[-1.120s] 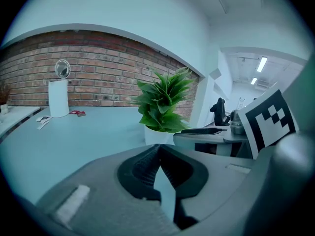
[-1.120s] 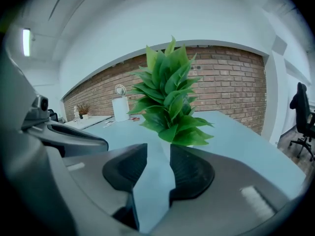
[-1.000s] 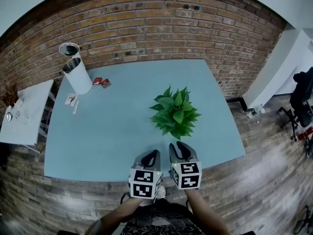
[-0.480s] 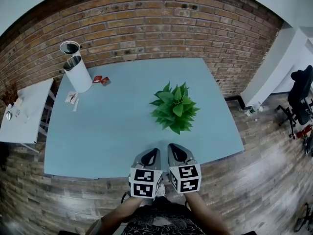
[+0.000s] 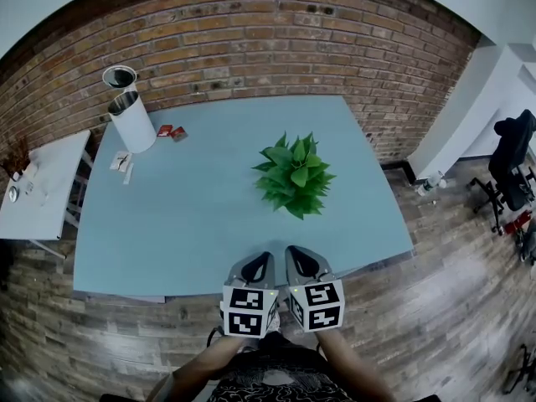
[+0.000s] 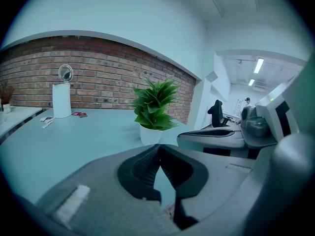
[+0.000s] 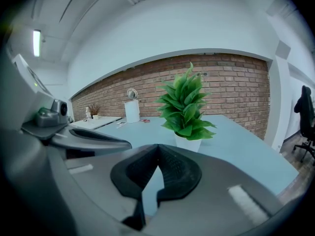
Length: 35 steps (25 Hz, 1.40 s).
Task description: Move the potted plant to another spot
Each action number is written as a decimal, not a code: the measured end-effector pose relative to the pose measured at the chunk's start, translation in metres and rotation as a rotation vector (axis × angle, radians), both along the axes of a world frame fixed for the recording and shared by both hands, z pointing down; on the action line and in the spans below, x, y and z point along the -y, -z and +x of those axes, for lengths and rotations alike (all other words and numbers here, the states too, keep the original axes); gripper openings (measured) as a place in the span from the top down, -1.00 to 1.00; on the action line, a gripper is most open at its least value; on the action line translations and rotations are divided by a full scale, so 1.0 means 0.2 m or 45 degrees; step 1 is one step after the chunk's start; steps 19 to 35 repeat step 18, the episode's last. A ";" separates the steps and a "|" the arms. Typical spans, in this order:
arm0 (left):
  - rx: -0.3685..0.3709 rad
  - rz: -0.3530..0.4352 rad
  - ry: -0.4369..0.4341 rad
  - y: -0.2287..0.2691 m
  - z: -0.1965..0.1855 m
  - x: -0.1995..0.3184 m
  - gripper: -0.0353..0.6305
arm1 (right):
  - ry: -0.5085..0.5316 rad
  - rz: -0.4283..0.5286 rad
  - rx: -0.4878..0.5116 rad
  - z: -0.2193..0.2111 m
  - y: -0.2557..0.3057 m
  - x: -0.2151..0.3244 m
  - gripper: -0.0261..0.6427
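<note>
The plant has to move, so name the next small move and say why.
Probably open the right gripper and ease it toward the potted plant: its jaws are shut on nothing, and the plant stands upright on the blue table, apart from it.

potted plant (image 5: pixel 293 174): on the surface (image 5: pixel 193 224), right of centre, nearer the far edge.
tall container (image 5: pixel 134 122): far left corner.
small packets (image 5: pixel 172 131): just right of the container.
left gripper (image 5: pixel 261 262), right gripper (image 5: pixel 297 258): side by side at the near edge, before the plant.
</note>
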<state>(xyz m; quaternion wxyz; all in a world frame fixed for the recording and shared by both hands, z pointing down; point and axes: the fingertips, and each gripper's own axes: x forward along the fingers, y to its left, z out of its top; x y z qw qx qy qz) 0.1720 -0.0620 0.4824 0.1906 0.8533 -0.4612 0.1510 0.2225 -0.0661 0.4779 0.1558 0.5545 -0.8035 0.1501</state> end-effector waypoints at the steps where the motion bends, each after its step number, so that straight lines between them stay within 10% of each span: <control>1: 0.001 -0.001 -0.002 0.00 0.00 -0.01 0.89 | -0.002 0.000 0.001 0.01 0.00 -0.01 0.90; 35: 0.014 -0.009 0.012 -0.02 -0.02 -0.12 0.89 | 0.014 -0.012 0.029 -0.02 -0.01 -0.12 0.90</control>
